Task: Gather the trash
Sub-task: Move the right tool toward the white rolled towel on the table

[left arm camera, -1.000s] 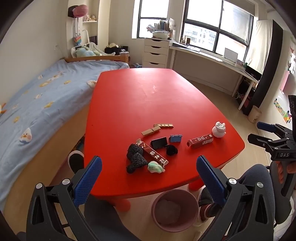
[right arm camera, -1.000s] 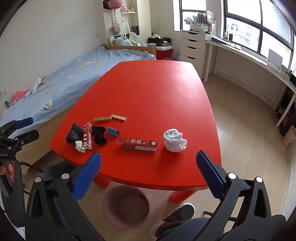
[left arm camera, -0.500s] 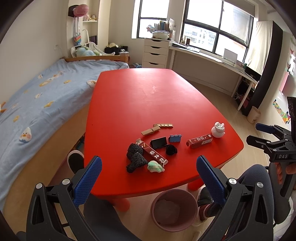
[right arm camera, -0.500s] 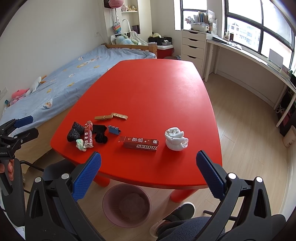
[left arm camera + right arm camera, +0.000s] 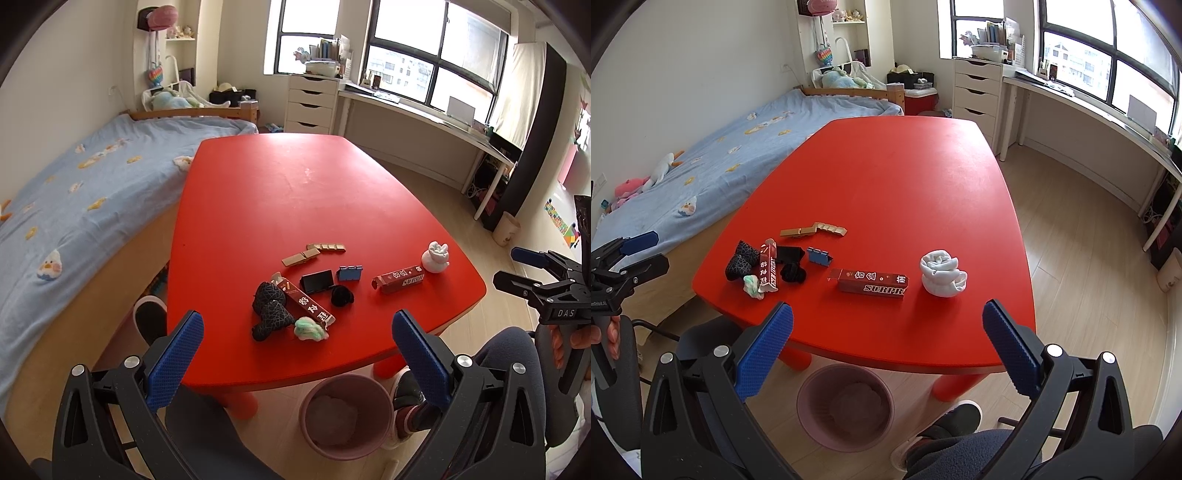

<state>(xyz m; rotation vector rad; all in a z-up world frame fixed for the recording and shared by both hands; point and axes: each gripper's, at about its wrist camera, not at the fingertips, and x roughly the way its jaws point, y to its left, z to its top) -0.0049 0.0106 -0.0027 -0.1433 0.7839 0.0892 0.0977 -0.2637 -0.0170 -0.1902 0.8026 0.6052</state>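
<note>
Surveying the red table (image 5: 295, 192) from the near edge, I logged the following.

Left gripper (image 5: 295, 354): released, jaws wide, nothing between them, held off the near edge. Right gripper (image 5: 886, 347): likewise released and empty, hanging above the bin (image 5: 846, 406).

Bin: pink, on the floor under the near edge, at 6 o'clock in both views; something pale lay inside.

Trash, left view:
- black wads (image 5: 271, 310), two, touching, at 7 o'clock of the cluster.
- green-white wad (image 5: 311, 328), just beside the wads, nearest the edge.
- red box (image 5: 304, 302), long, lying diagonally between wads and the rest.
- black lump (image 5: 341, 295), at centre.
- black holder (image 5: 317, 281) and blue clip (image 5: 350, 273), at 12 o'clock of the lump.
- gold strips (image 5: 314, 253), farthest back.

Trash, right view:
- second red box (image 5: 873, 283), lettered, lying flat.
- white roll (image 5: 943, 272), at 3 o'clock of that box, apart from it.

Step in hand, by my judgement: first pick, nothing lifted yet. I reckoned the white roll suited the right claw, being isolated and soft. For the cluster I would have taken the green-white wad first, closing low across it, so neighbours stayed put.
</note>
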